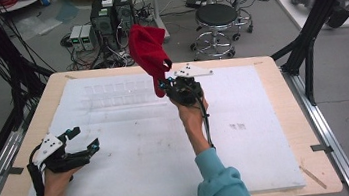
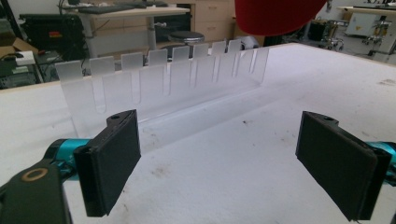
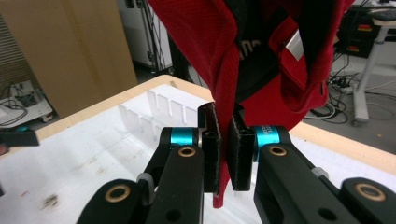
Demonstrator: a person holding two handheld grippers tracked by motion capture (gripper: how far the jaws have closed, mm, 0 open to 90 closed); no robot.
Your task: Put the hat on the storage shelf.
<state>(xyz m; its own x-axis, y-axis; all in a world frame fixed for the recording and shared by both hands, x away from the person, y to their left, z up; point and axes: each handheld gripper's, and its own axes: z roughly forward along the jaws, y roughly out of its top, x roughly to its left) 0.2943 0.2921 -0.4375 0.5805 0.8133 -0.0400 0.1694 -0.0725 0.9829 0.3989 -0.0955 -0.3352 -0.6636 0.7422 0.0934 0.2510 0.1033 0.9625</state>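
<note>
Right gripper [image 3: 223,154] clamped on red cap [image 3: 219,70], label unreadable; left gripper [image 2: 219,158] jaws apart; clear rack [image 2: 163,88] at twelve o'clock.

No readable text — only a blurred, cut-off white print inside the red cap [image 3: 261,46].

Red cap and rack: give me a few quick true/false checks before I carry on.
1. The right gripper is clamped on the red cap. True.
2. The cap lies flat on the table. False: it is held up in the air.
3. The left gripper is open with nothing between its jaws. True.
4. The clear rack holds the cap in a slot. False: its slots are bare.
5. The left gripper touches the rack. False: it is apart from it.
</note>
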